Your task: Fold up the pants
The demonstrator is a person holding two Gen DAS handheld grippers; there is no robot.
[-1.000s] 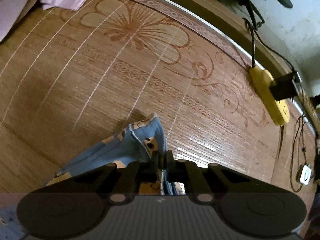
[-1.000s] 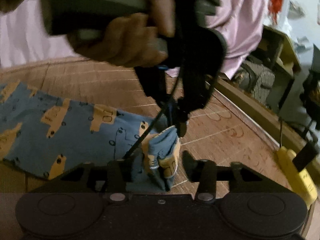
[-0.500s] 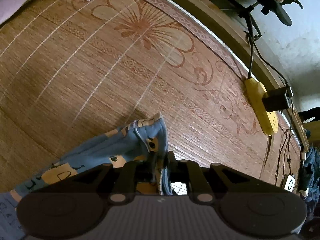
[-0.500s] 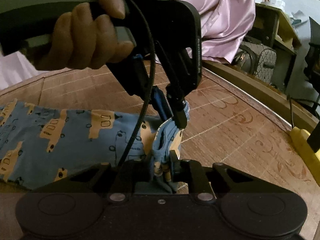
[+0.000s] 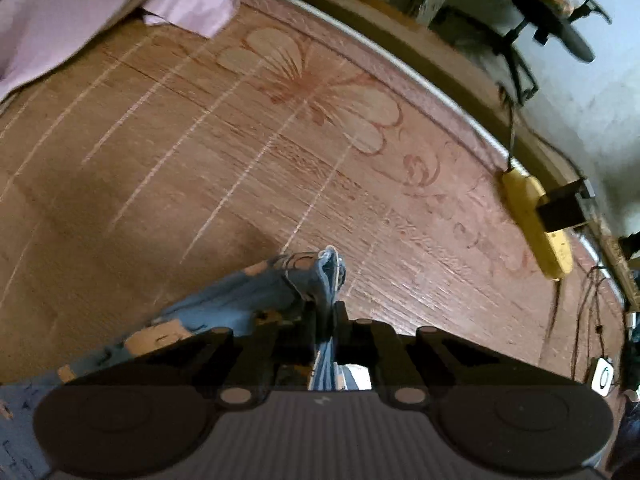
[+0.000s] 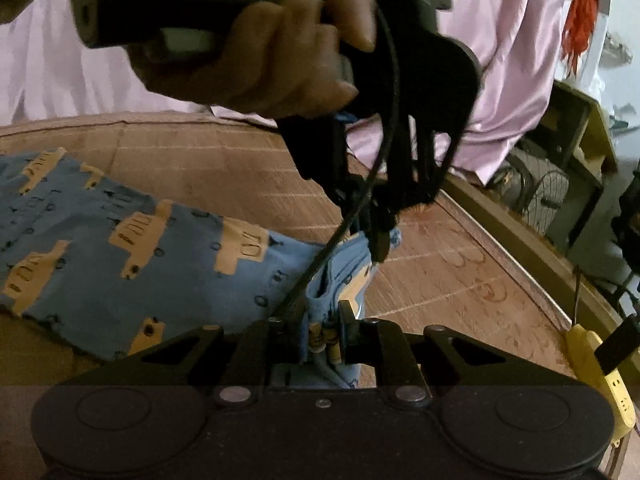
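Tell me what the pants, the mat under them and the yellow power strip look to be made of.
Pants: soft knit fabric, likely cotton, matte blue with orange vehicle prints; it bunches and drapes limply.
Mat: probably woven bamboo or reed, judging by fine parallel slats, pale stitch lines and a printed flower; slight sheen.
Power strip: smooth, rigid yellow body, apparently moulded plastic.

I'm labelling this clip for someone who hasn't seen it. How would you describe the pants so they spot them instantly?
Start at the brown woven mat with flower print that fills the surface. On it lie the blue cotton pants with orange vehicle print, spread flat to the left, one end bunched and pinched in both the left claw and the right claw. They are the only patterned cloth; the pale pink fabric behind is plain.
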